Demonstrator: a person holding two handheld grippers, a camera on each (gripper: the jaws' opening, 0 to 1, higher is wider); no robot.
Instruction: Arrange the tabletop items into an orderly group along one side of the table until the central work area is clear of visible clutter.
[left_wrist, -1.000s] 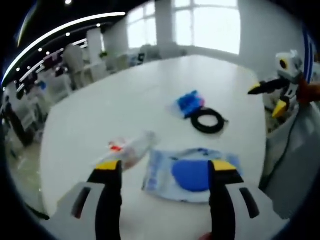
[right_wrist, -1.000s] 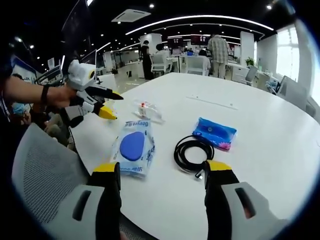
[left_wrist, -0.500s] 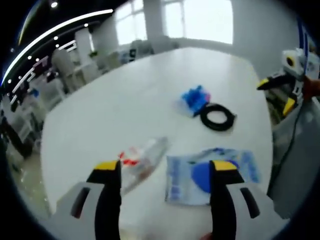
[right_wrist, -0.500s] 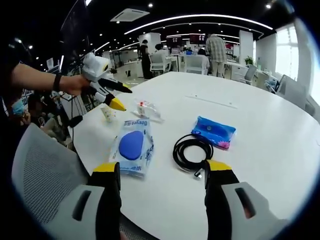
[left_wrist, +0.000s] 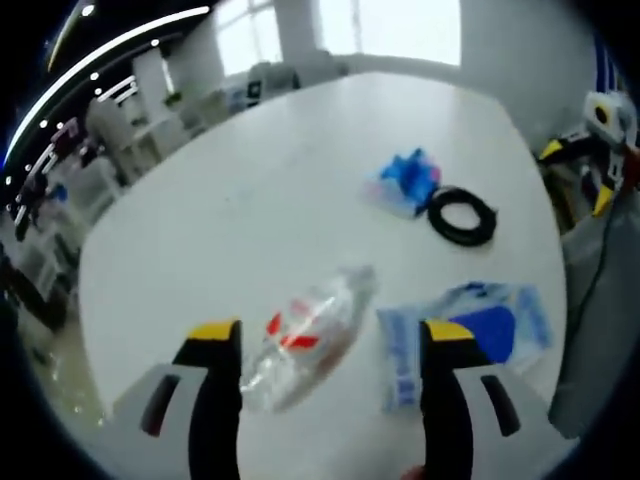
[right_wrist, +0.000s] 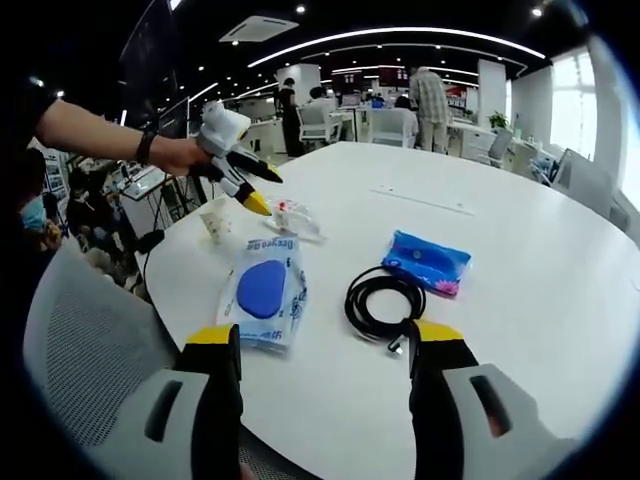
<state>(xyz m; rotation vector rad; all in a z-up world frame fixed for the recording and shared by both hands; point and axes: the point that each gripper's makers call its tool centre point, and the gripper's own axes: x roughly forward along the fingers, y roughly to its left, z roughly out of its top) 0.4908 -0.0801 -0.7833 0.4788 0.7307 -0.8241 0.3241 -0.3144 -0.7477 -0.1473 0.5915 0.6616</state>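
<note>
Clutter sits on the round white surface (right_wrist: 520, 250) in 4 pieces. In the right gripper view, the blue-and-white flat wipes packet (right_wrist: 263, 300) lies at 11 o'clock of the right claw (right_wrist: 325, 345), the coiled black cable (right_wrist: 380, 305) at 12 o'clock just beyond its yellow tips, and the small blue tissue pack with a pink edge (right_wrist: 428, 263) past the cable at 1 o'clock. The crinkled clear plastic bag with red print (right_wrist: 293, 218) rests farther off near the surface's edge, with a small pale cup (right_wrist: 214, 225) beside it.

The left claw (left_wrist: 330, 340) hangs with jaws spread wide and empty; the clear bag lies in line between them, probably so it can be taken first. The right claw, also gaping and empty, hovers above the near edge, likely waiting its turn. Nothing is grouped yet.
</note>
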